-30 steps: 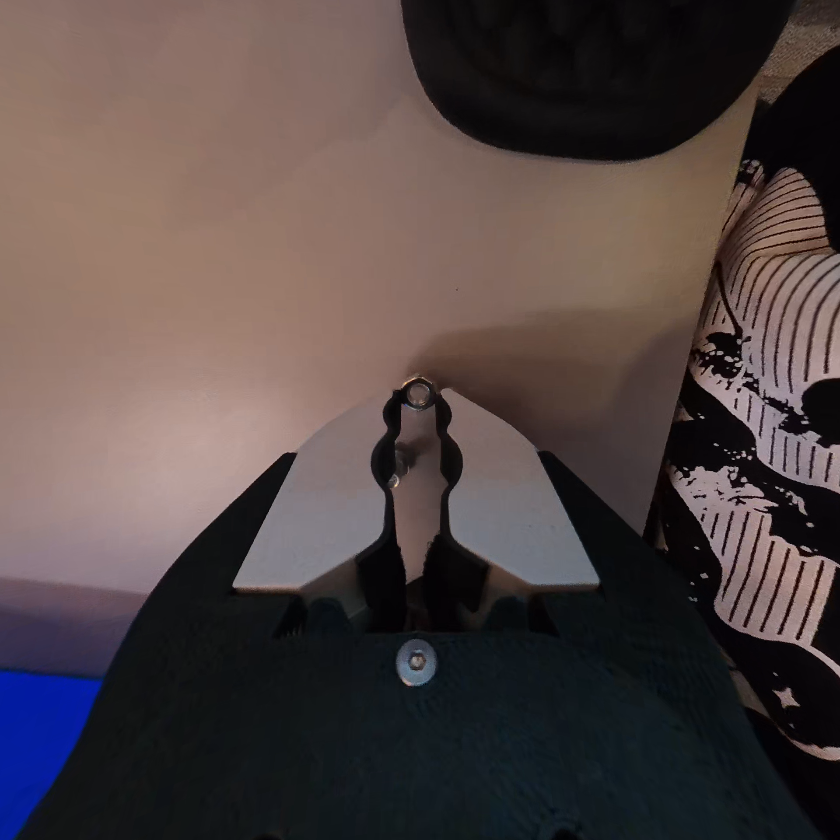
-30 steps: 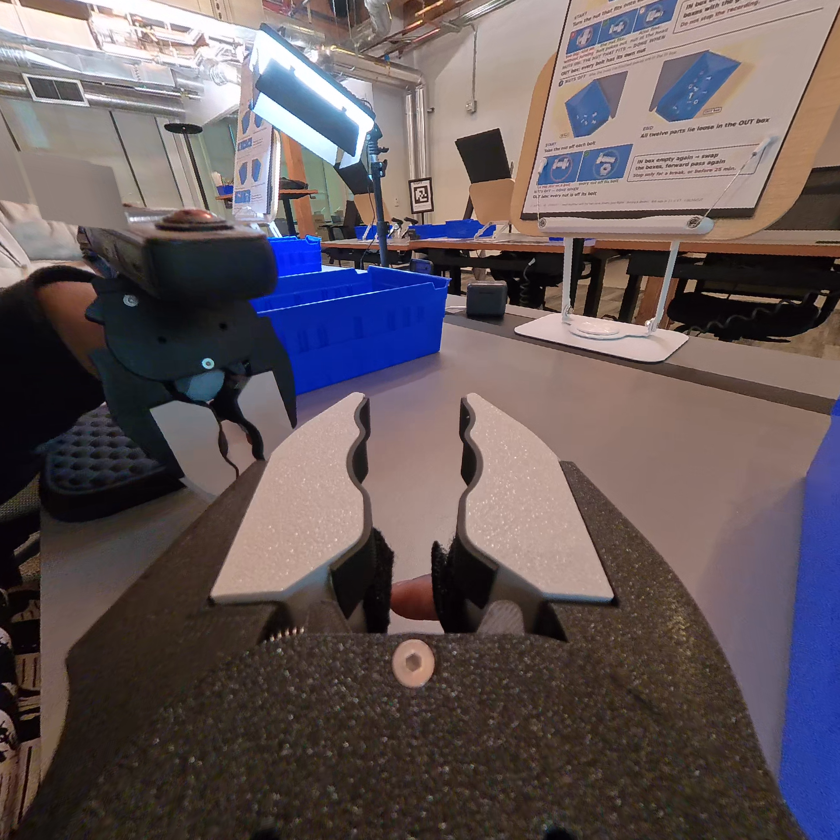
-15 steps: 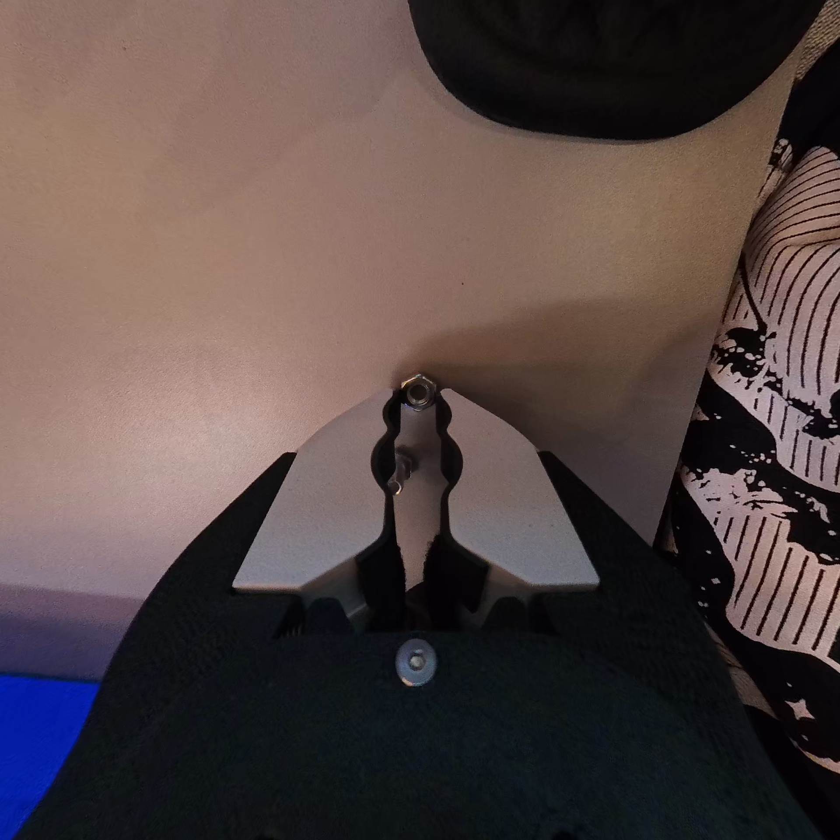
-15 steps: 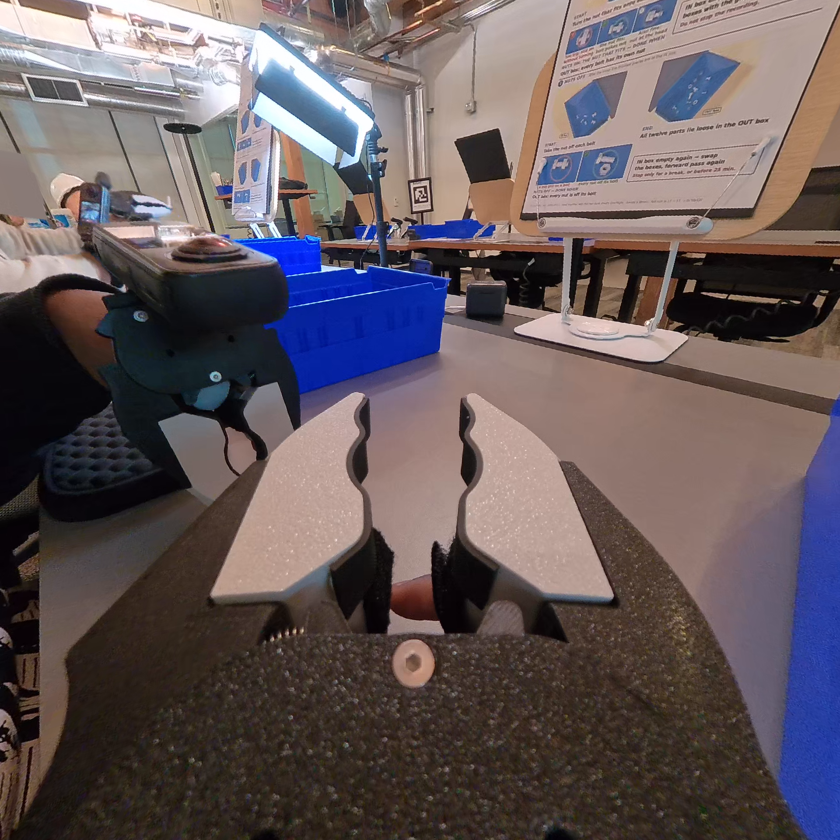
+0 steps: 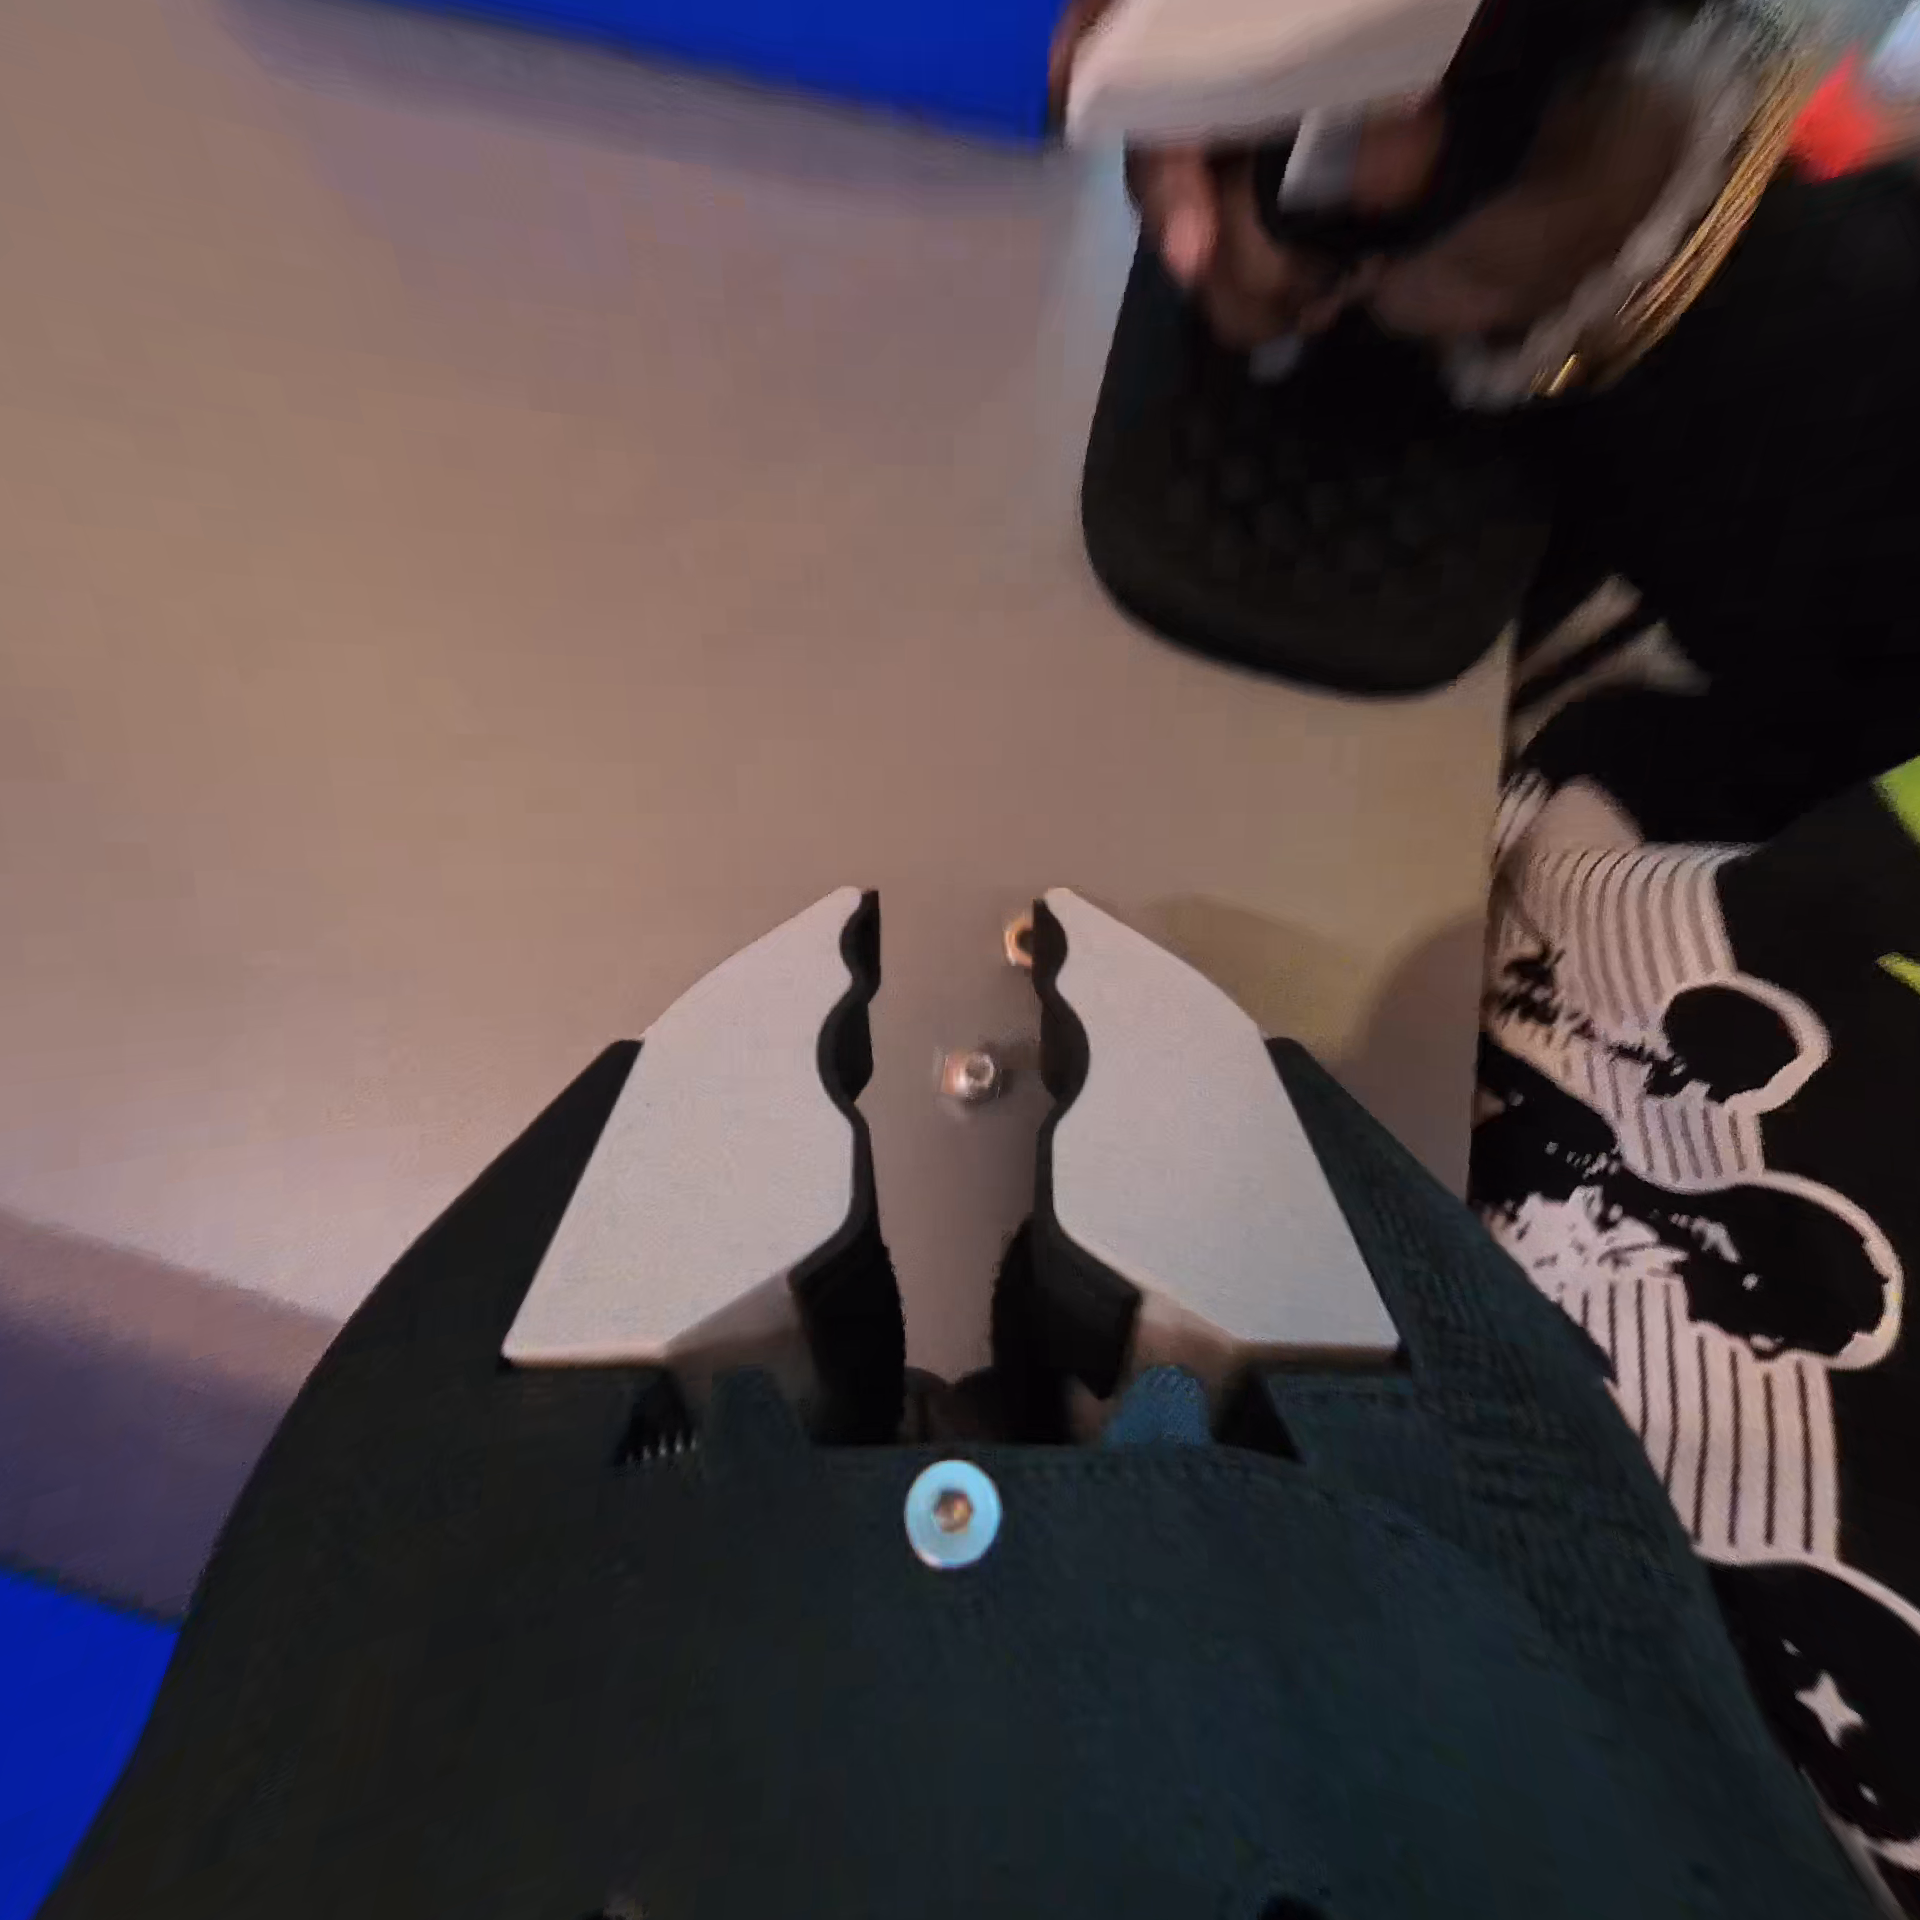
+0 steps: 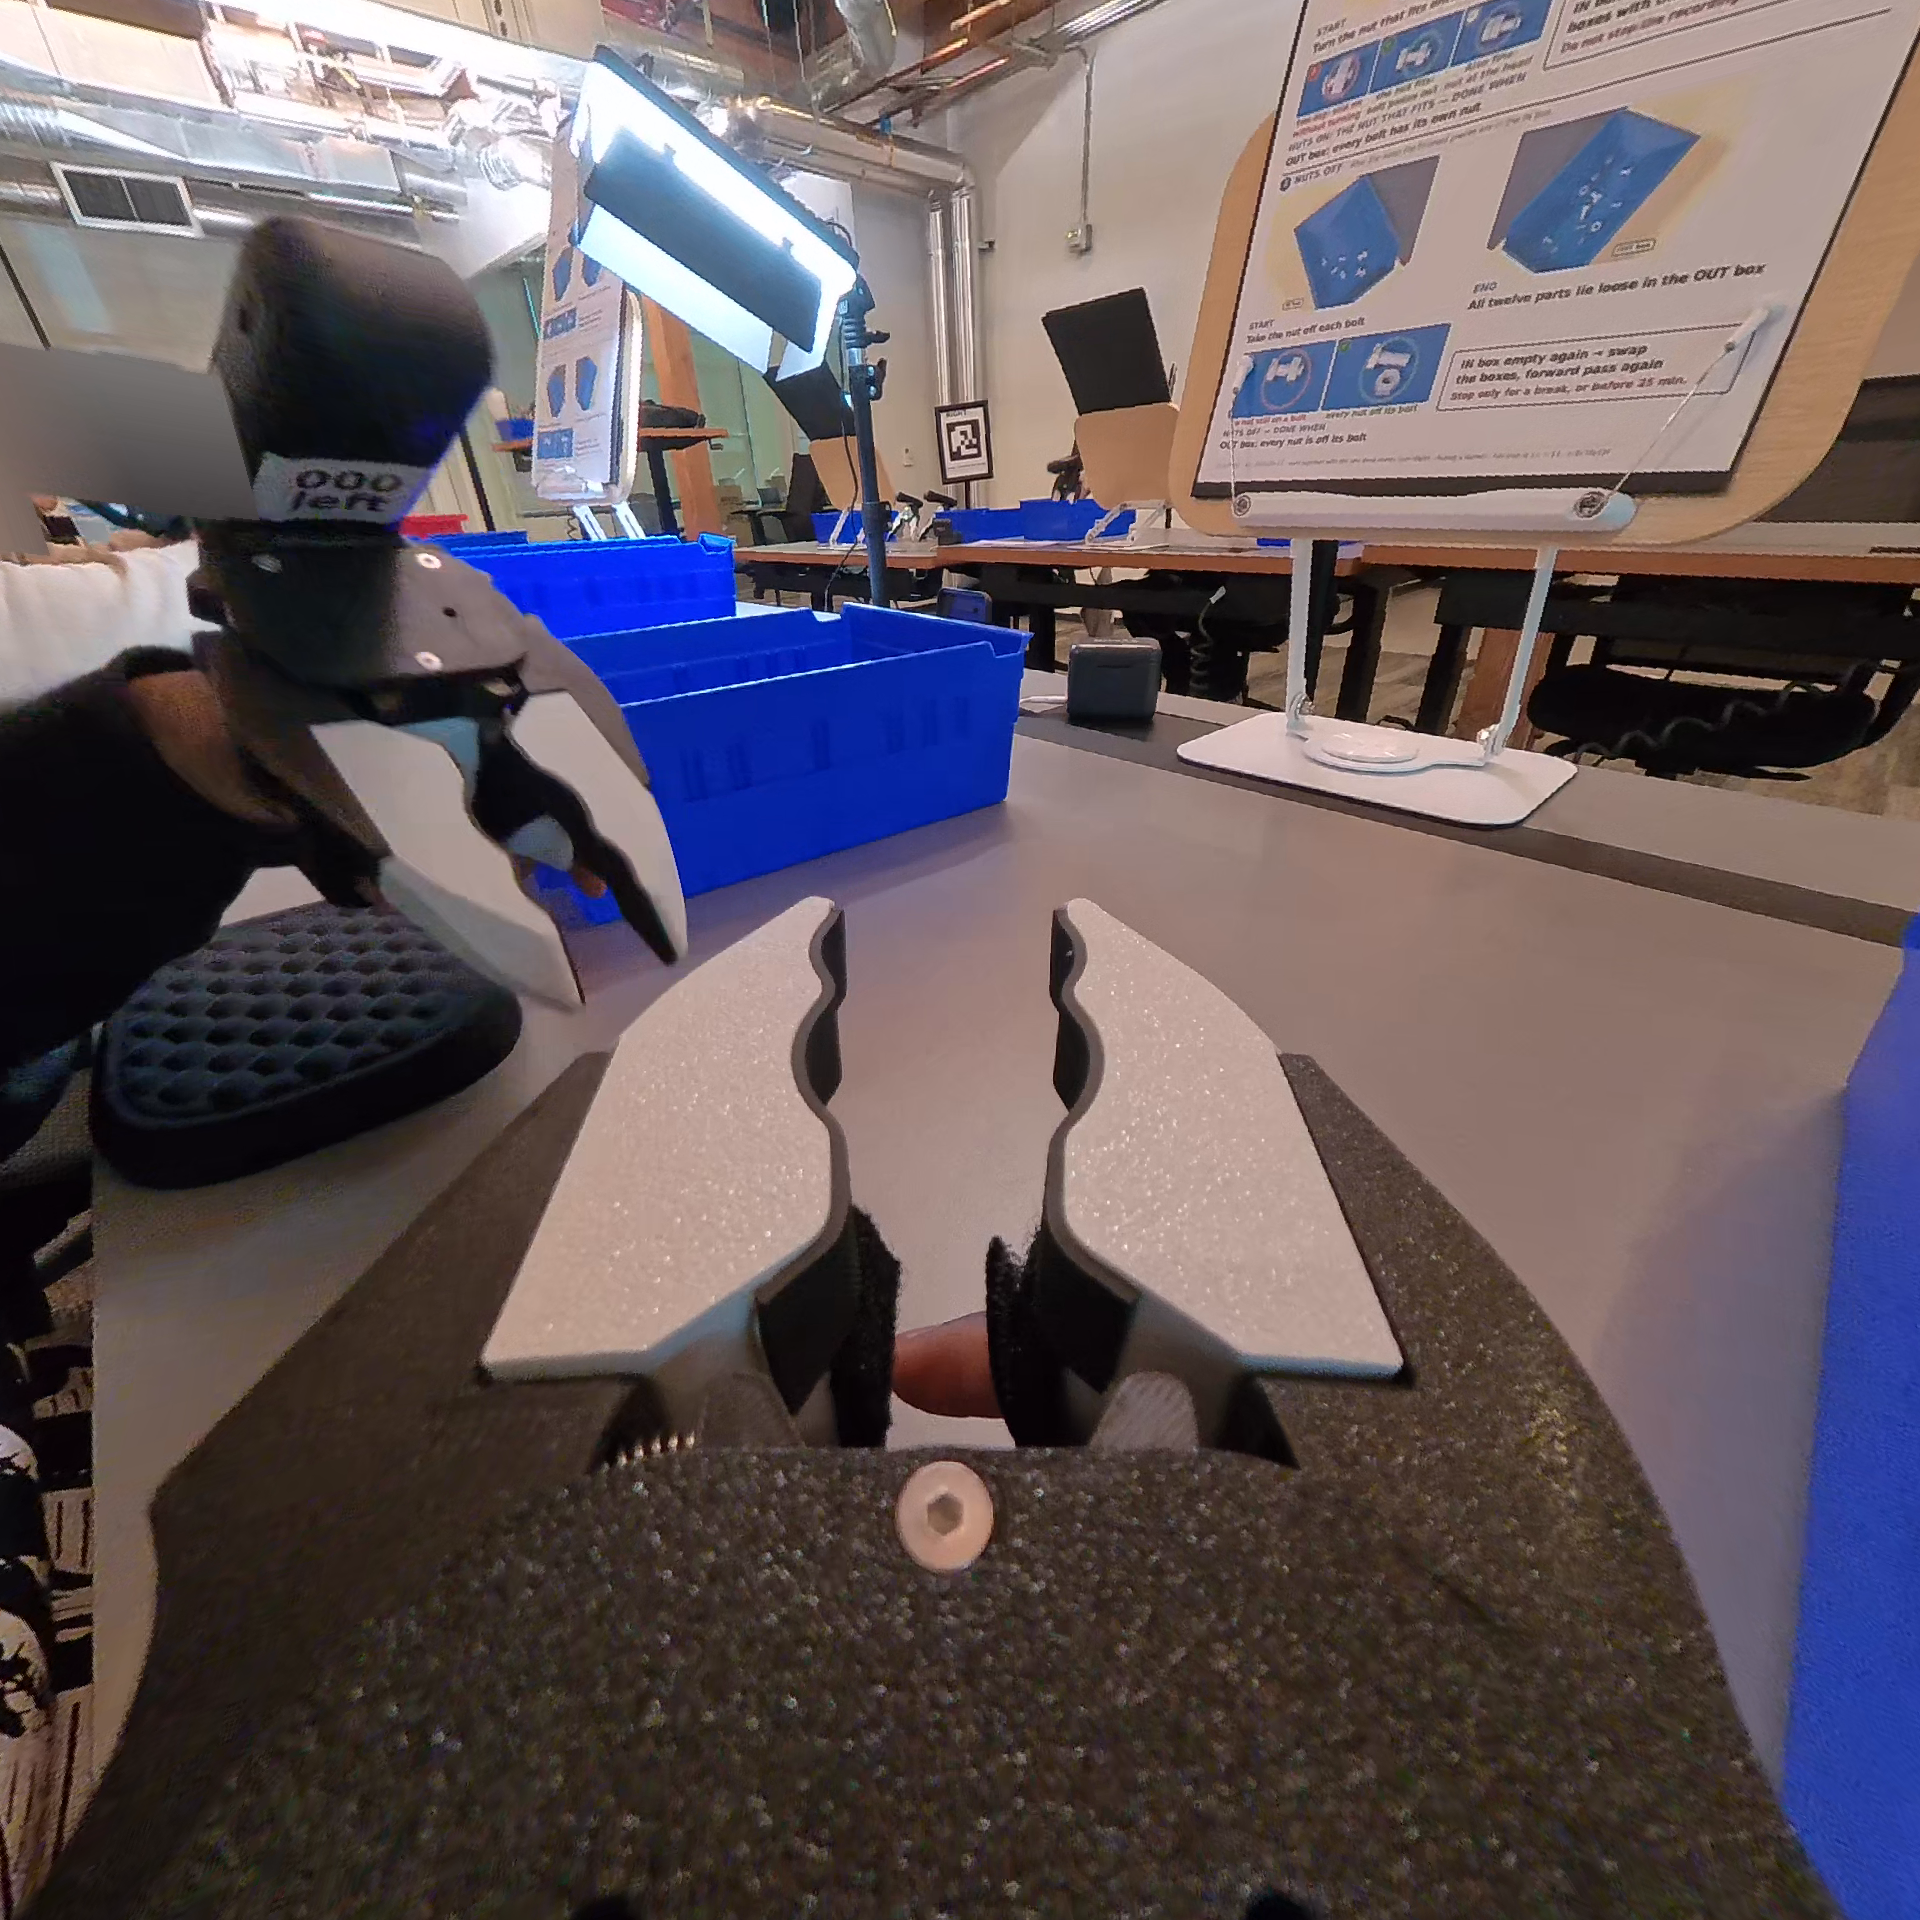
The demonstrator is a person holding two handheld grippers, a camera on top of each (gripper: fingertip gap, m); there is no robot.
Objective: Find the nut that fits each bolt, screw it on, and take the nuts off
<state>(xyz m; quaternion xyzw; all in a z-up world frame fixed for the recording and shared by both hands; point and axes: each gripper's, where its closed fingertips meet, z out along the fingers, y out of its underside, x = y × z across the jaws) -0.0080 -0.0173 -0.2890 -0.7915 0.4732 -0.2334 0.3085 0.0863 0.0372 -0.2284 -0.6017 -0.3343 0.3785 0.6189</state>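
Lying flat, nut [image 5: 970, 1072] bore upward

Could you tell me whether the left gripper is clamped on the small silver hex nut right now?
No, the left gripper stands open, and the small silver hex nut lies loose on the grey table between its fingers.

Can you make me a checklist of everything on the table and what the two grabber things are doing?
Surface: grey table, mostly bare.
Job's things: two small metal nuts lying loose on the table.
Clutter: black dimpled pad; blue bins.
Grippers: left gripper open above the nuts; right gripper open, empty.
Cables: nothing seen.
Surroundings: instruction board on stand, light panel, other desks.
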